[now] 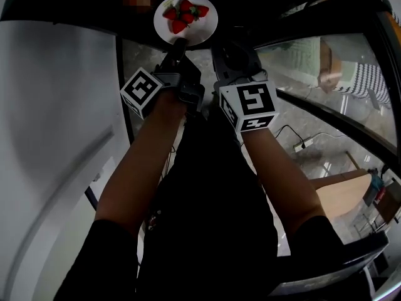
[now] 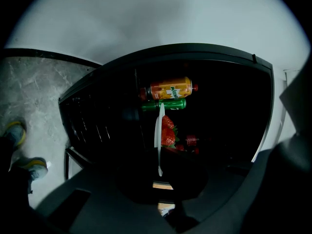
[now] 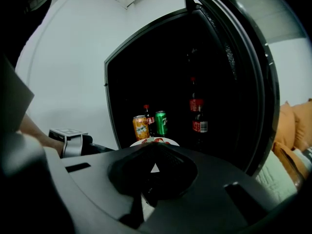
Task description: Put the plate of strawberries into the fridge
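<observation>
The left gripper [image 2: 159, 178] is clamping its jaws on the near rim of the plate [image 2: 158, 130], which is showing edge-on between them in the left gripper view, so the whole plate is hanging off that one pinch. The right gripper [image 3: 154, 165] is sitting just beside it with its jaws drawn together on nothing. The plate is lying flat across their line, and I cannot tell whether this gripper is touching the rim or propping it from below. The strawberries [image 1: 185, 12] are lying loose in a small heap on the plate, which is hovering at the mouth of the open fridge [image 3: 106, 82], and I cannot tell whether it is resting on the shelf yet. I am thinking the risk is in that single edge grip: any sag or twist is going to tip the plate and send the berries rolling off. Pushing in too far is likely to knock the orange can [image 3: 140, 127] and the green can [image 3: 161, 122] standing just behind, with the cola bottles [image 3: 197, 113] near them on the right.
</observation>
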Available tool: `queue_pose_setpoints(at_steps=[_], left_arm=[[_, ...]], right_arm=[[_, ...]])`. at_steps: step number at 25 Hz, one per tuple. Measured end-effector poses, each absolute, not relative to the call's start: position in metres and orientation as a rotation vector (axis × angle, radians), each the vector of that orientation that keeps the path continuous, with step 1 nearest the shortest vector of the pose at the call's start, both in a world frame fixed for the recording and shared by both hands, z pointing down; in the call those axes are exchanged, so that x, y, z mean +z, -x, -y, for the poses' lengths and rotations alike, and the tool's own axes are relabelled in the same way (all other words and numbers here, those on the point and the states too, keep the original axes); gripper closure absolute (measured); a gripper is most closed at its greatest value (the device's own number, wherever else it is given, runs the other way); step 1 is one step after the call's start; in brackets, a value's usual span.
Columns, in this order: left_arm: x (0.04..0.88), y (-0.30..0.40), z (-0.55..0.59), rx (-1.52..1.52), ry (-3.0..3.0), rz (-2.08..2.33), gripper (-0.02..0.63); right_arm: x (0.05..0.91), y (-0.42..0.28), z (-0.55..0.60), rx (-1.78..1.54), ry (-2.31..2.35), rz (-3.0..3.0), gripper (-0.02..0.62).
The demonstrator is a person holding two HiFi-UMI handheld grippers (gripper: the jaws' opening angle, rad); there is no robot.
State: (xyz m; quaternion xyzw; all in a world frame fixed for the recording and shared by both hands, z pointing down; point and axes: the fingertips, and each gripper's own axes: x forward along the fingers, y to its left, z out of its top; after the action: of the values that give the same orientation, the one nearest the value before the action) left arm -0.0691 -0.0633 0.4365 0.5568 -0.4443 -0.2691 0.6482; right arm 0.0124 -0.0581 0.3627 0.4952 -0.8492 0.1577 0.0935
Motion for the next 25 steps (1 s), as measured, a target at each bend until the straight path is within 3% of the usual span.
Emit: queue_pose_setpoints(at_steps=[25], left_arm=[[0.461,0.073,0.076,-0.671,-1.229,1.04,0.589]], right_arm=[[0.382,-0.007,0.064,0.435,-1.461,2.531,0.592]])
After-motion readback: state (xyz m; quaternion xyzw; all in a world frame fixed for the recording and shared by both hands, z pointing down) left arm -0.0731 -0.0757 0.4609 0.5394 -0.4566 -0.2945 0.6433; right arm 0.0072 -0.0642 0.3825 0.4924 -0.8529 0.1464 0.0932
